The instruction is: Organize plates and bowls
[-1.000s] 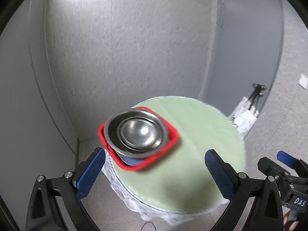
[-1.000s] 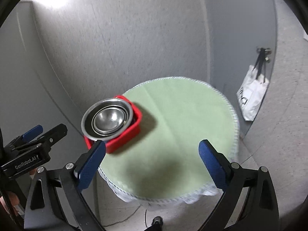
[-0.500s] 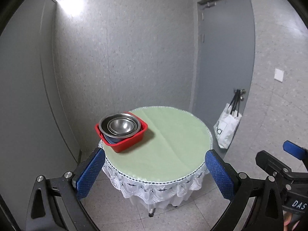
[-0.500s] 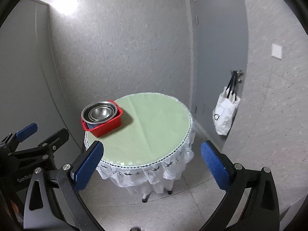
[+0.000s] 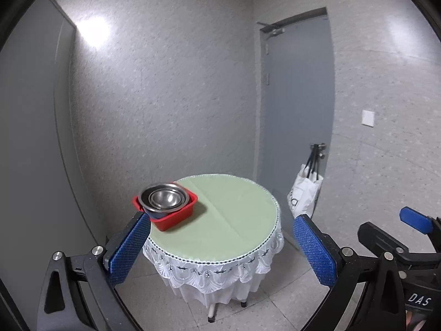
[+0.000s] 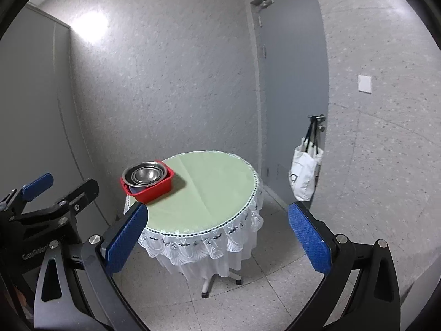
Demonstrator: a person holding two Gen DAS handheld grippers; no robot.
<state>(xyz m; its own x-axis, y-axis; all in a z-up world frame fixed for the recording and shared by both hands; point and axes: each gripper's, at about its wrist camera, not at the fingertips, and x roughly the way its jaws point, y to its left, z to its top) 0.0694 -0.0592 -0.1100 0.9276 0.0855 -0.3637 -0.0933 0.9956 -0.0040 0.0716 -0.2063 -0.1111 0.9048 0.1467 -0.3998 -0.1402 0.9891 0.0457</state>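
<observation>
left gripper (image 5: 222, 244): jaws spread wide, nothing between them, held well back from the table
right gripper (image 6: 217, 234): jaws wide apart too, holding nothing, also well back
bowls (image 5: 164, 198): steel, nested in a stack, sitting in the red tub
red tub (image 5: 176, 216): on the table's left edge; something blue under the bowls, can't tell what
table (image 5: 239, 220): round, green top, white lace skirt
door (image 5: 295, 104): grey, behind the table
white bag (image 5: 303, 194): hanging on the door handle
</observation>
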